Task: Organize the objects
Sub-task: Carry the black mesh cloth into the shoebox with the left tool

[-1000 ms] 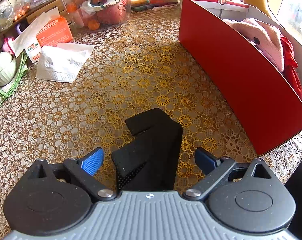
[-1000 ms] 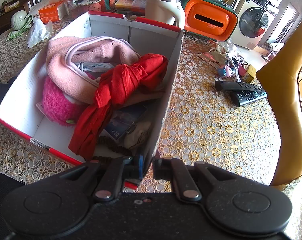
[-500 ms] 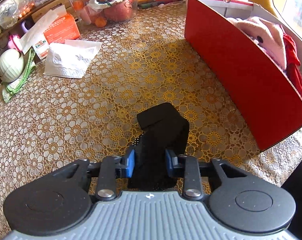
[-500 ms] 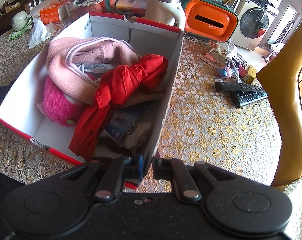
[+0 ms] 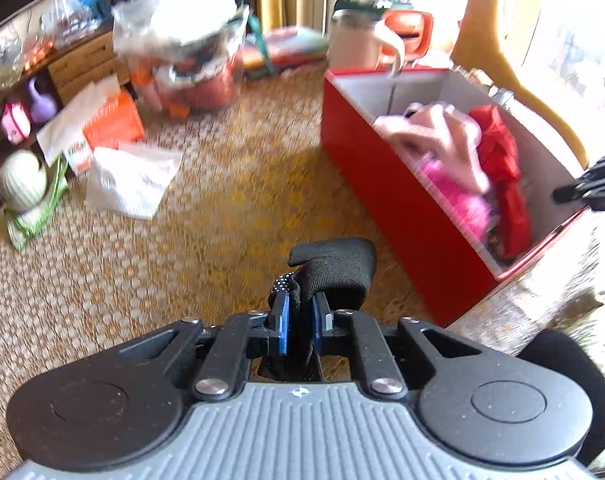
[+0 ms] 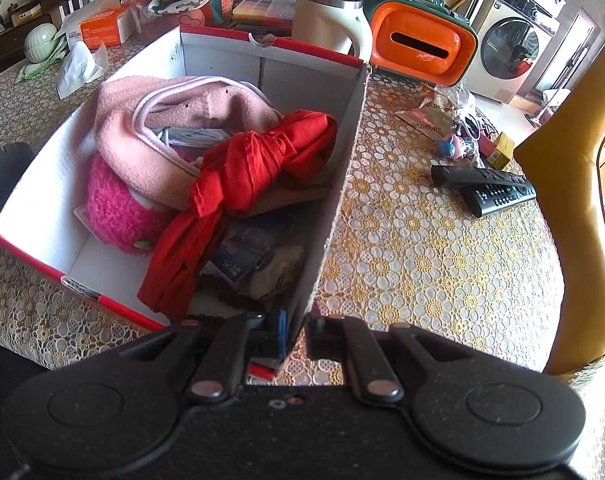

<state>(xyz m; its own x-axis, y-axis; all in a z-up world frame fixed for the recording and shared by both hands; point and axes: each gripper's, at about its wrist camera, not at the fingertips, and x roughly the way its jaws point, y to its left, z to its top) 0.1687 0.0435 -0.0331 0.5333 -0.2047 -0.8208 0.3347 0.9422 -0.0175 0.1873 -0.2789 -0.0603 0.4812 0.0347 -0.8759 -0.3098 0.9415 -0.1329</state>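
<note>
Our left tongs (image 5: 300, 320), jaws just closing, pinch the black glove (image 5: 334, 270): light, limp, bunched, drooping above the worktop (image 5: 162, 264). Red box (image 5: 398, 204) sits at two o'clock; right tongs (image 6: 296, 330) clamp its wall.

blurred: bagged clutter (image 5: 182, 40) upper left | hidden: black cloth's (image 5: 334, 268) lower end behind claw | cut off: chair (image 6: 582, 200) right edge

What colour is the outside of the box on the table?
The box is red outside and white inside, clearest in the left wrist view.
</note>
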